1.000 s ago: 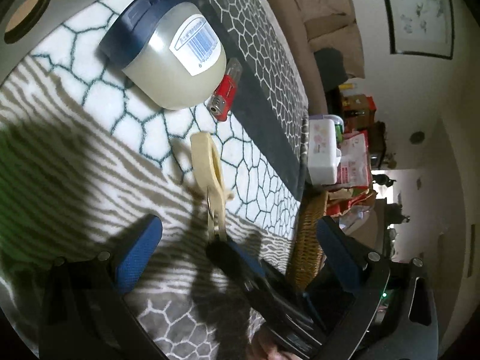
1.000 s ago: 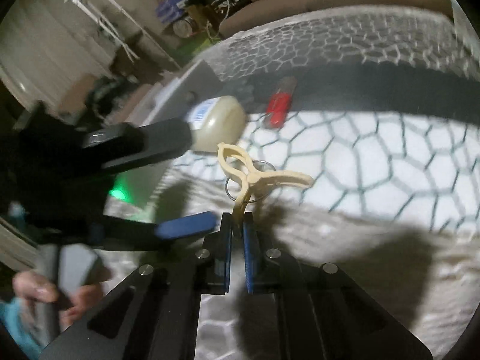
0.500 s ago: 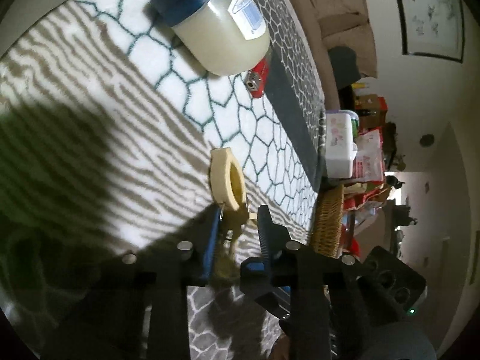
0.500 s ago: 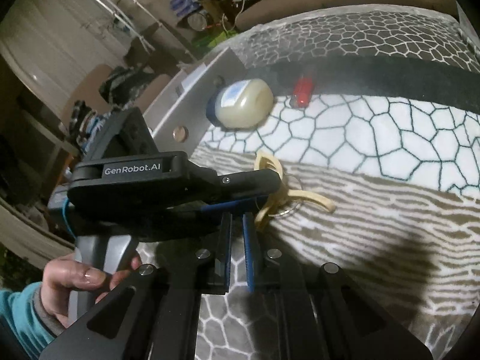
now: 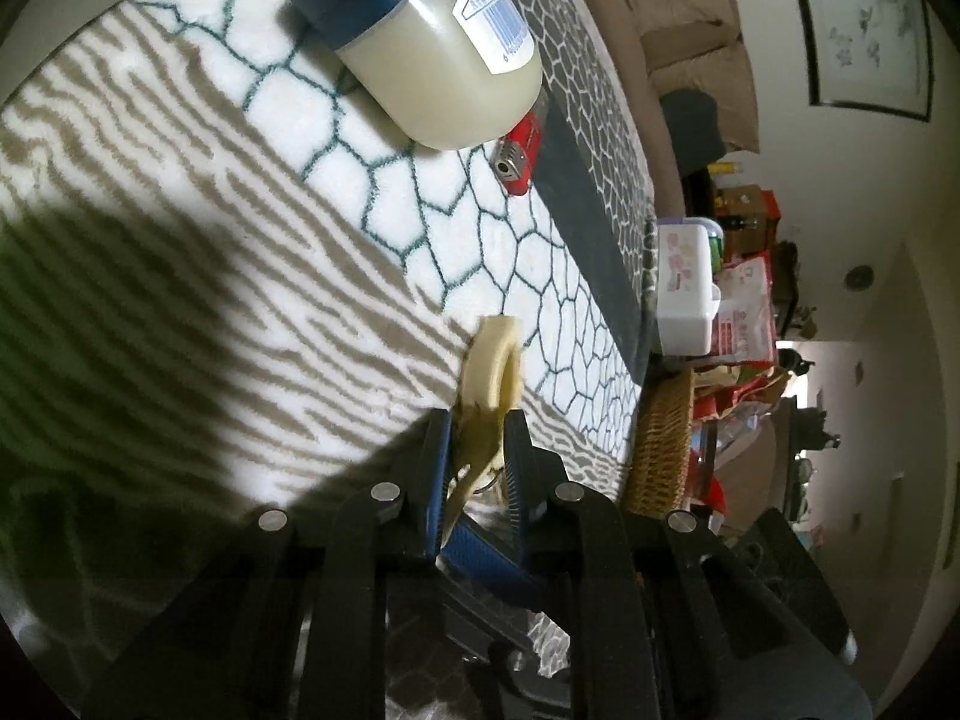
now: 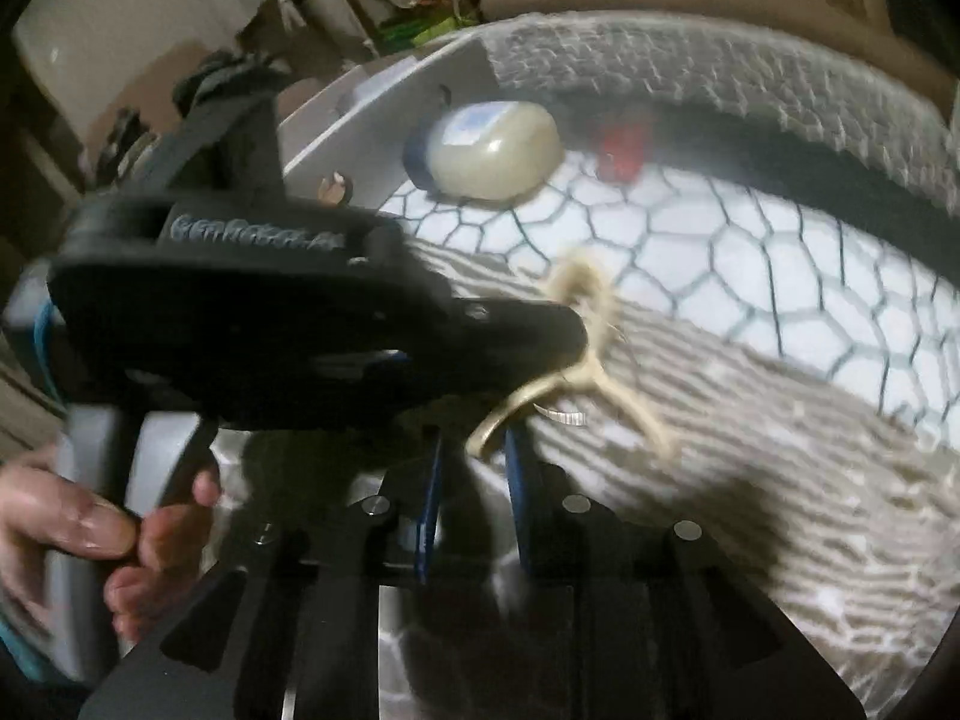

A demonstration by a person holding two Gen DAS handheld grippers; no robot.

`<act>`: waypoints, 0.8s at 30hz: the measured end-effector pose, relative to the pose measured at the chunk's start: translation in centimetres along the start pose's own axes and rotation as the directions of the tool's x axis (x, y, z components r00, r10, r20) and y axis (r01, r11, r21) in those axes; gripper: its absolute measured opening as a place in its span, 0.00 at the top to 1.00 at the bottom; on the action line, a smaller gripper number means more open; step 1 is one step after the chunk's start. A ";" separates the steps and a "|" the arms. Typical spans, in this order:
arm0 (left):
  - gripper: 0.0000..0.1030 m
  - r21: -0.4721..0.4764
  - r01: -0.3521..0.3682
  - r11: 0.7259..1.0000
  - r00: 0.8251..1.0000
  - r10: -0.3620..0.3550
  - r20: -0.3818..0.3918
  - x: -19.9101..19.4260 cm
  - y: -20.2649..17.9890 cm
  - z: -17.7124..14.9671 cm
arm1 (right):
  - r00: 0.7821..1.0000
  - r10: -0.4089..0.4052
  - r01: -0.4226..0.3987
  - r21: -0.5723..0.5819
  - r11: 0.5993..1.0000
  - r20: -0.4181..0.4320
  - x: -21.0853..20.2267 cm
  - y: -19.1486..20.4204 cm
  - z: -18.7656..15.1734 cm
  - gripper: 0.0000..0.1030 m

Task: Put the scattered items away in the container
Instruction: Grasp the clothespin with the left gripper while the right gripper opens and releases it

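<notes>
Now the left gripper (image 5: 474, 450) has just closed on the cream plastic clothes peg (image 5: 489, 372), its blue pads pressed against the peg's two sides, while the peg's rounded end sticks out past the fingertips over the patterned rug (image 5: 180, 252). From the right wrist view the same peg (image 6: 585, 354) shows blurred, gripped near its middle by the left gripper's black body, with its two handle legs splayed below. The right gripper (image 6: 471, 450) has just been opening; its jaws stand a little apart, and one leg of the peg reaches down to the gap between them, though the blur does not let me tell whether the pads touch it. A person's hand (image 6: 90, 534) grips the left tool's handle at the lower left.

Farther along the rug lies a pale jar with a dark blue lid (image 5: 432, 42), tipped on its side, barcode label upward. Just beside it rests a small red lighter (image 5: 519, 159), close to the rug's dark band. A grey-white container (image 6: 384, 114) stands at the rug's edge just behind the jar. Beyond the rug's far end sit a wicker basket (image 5: 660, 438) and a white wipes box (image 5: 687, 288).
</notes>
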State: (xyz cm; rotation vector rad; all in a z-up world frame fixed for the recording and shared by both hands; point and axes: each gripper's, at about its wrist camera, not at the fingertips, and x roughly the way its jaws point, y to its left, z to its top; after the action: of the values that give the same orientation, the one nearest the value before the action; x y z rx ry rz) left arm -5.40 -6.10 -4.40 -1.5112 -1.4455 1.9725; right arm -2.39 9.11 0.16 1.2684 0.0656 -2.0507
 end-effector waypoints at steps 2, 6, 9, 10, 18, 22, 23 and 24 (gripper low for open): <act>0.85 -0.001 0.003 1.000 1.000 -0.003 -0.003 -0.1 0.1 0.0 | 0.999 0.037 -0.038 0.057 0.998 0.012 -0.1 -0.9 0.1 0.89; 0.78 -0.021 0.032 0.999 0.999 -0.033 -0.030 0.1 0.3 0.2 | 0.995 0.094 -0.097 0.125 0.987 0.030 -0.6 -2.7 -0.1 0.90; 0.59 -0.028 0.069 0.997 0.997 -0.070 -0.045 0.3 -0.2 0.4 | 0.990 0.131 -0.137 0.129 0.982 0.053 -1.2 -2.7 -0.2 0.91; 0.54 -0.016 0.062 0.998 0.997 -0.063 -0.049 0.4 -0.6 0.3 | 0.988 0.141 -0.148 0.118 0.982 0.059 -1.5 -2.4 -0.1 0.92; 0.87 0.016 0.012 1.000 0.996 -0.011 -0.088 1.6 -1.3 -0.5 | 0.981 0.191 -0.192 0.026 0.981 0.031 -1.9 0.7 0.3 0.91; 0.89 0.019 0.008 1.000 0.997 -0.007 -0.075 1.7 -0.9 -1.0 | 0.992 0.123 -0.124 0.052 0.991 0.027 -3.1 -0.6 0.0 0.91; 0.89 0.017 0.008 1.000 0.997 -0.006 -0.078 1.7 -0.9 -1.1 | 0.998 0.056 -0.058 0.046 0.997 0.037 -3.8 -1.3 0.0 0.91; 0.89 0.015 0.011 1.000 0.996 -0.009 -0.084 1.7 -1.0 -1.0 | 0.998 0.017 -0.019 0.044 0.999 0.056 -4.5 -1.9 -0.1 0.88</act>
State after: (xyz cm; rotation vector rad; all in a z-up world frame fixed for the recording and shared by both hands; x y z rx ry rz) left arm -5.59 -3.87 -4.56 -1.5577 -1.3974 1.8860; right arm -2.30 12.96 3.10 1.2339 -0.0170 -2.0811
